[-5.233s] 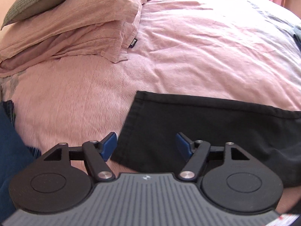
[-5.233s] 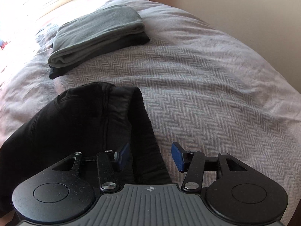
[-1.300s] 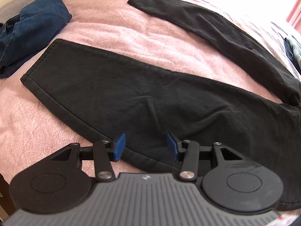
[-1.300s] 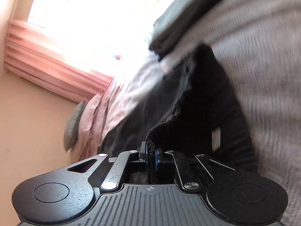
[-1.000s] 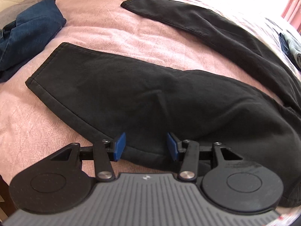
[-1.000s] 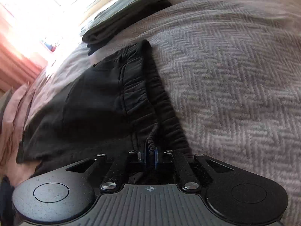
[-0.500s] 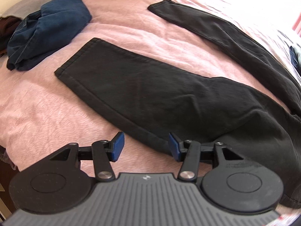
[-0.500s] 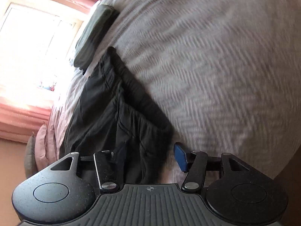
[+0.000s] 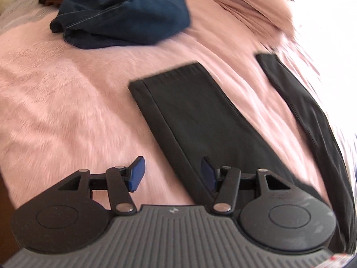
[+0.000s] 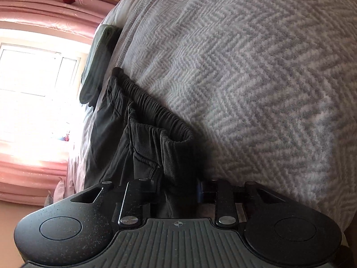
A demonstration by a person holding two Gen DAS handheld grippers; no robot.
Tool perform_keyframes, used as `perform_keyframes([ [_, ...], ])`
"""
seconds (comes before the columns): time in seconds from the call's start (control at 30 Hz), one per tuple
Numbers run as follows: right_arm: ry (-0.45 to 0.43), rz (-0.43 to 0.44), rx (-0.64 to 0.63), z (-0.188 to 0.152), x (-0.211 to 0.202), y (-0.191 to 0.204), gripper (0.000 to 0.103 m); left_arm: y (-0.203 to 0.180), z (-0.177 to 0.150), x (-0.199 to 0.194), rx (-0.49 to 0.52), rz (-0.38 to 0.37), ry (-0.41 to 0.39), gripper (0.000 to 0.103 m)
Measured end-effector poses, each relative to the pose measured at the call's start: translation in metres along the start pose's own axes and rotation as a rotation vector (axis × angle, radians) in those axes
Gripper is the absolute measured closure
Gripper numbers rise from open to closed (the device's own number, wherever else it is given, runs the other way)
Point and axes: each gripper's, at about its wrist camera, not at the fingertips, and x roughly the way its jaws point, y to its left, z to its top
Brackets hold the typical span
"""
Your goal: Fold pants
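Note:
Black pants lie spread on the bed. In the left wrist view the near leg [image 9: 200,116] runs up to its hem [image 9: 165,76], and the far leg [image 9: 312,116] lies apart on the right. My left gripper [image 9: 172,174] hovers over the near leg's left edge with its jaws opening; only that seam and pink cover lie between the blue pads, nothing gripped. In the right wrist view the gathered waistband [image 10: 156,116] ends in a raised corner that sits between the fingers of my right gripper [image 10: 178,189]. Its jaws are closing, with a thin gap still at the right pad.
A crumpled pile of blue jeans [image 9: 125,11] lies on the pink duvet [image 9: 55,100] beyond the hem, with pink pillows [image 9: 245,4] behind. A grey herringbone blanket [image 10: 256,78] covers the bed's foot. Folded grey garments [image 10: 98,62] lie past the waistband, near the bright window [image 10: 33,71].
My left gripper slid along the near leg toward its hem and its jaws widened a little. My right gripper let go of the waistband, rolled, opened wide, then narrowed around the waistband corner.

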Motion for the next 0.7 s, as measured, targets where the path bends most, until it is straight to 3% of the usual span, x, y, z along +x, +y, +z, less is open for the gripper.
perform_keyframes([
  [0.1, -0.010, -0.029, -0.018, -0.003, -0.001, 0.007, 0.078, 0.010, 0.017, 0.025, -0.057, 0.016, -0.003, 0.057],
  [0.13, -0.016, -0.047, -0.029, -0.002, -0.002, 0.012, 0.084, 0.012, 0.023, 0.029, -0.061, 0.009, -0.007, 0.066],
  [0.17, -0.025, -0.066, -0.054, -0.001, -0.005, 0.019, 0.090, 0.010, 0.027, 0.030, -0.035, 0.012, -0.017, 0.097],
  [0.23, -0.051, -0.076, -0.101, 0.002, -0.019, 0.039, 0.092, 0.004, 0.038, 0.021, 0.018, 0.017, -0.036, 0.097],
  [0.33, -0.093, -0.037, -0.210, 0.013, -0.051, 0.079, 0.093, 0.003, 0.050, -0.026, 0.081, -0.082, -0.139, 0.096],
  [0.4, -0.099, -0.033, -0.266, 0.018, -0.066, 0.096, 0.093, 0.001, 0.046, -0.057, 0.187, -0.097, -0.210, 0.096],
  [0.5, -0.046, -0.129, -0.283, 0.016, -0.055, 0.090, 0.093, 0.013, 0.026, -0.051, 0.287, 0.009, -0.152, 0.095],
  [0.6, 0.066, -0.284, -0.304, 0.005, -0.014, 0.053, 0.090, 0.031, 0.001, -0.008, 0.384, 0.139, -0.028, 0.088],
  [0.7, 0.067, -0.326, -0.312, -0.001, 0.000, 0.052, 0.079, 0.033, -0.005, -0.007, 0.431, 0.163, -0.048, 0.083],
])
